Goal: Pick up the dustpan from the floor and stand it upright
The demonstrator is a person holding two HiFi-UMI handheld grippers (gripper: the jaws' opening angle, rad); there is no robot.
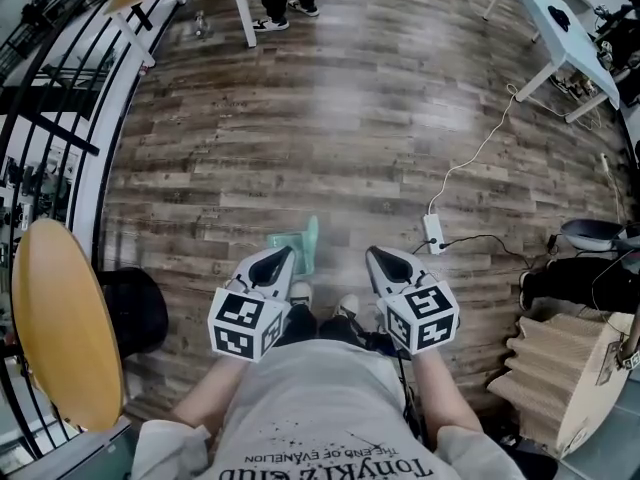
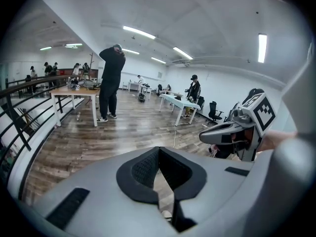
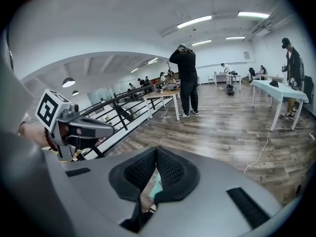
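Both hand-held grippers were held side by side in front of the person's body, pointing forward and down over the wooden floor (image 1: 350,118). The left gripper (image 1: 284,256) had its jaws pressed together, the black pads meeting at the tips with nothing between them, as its own view confirmed. The right gripper (image 1: 376,256) was likewise closed on nothing, its pads meeting at the tip. The dustpan (image 1: 303,242), teal in colour, sat on the floor just ahead of the person's shoes (image 1: 300,293). In the head view it lay between the two gripper tips, nearer the left one. Neither gripper held it. In the right gripper view a strip of teal showed through the slit below the closed pads, beyond the jaws and not gripped by them. The dustpan was blurred, and whether it stood upright could not be determined. A white power strip (image 1: 433,233) with its cable lay on the floor to the right, well apart from the dustpan.
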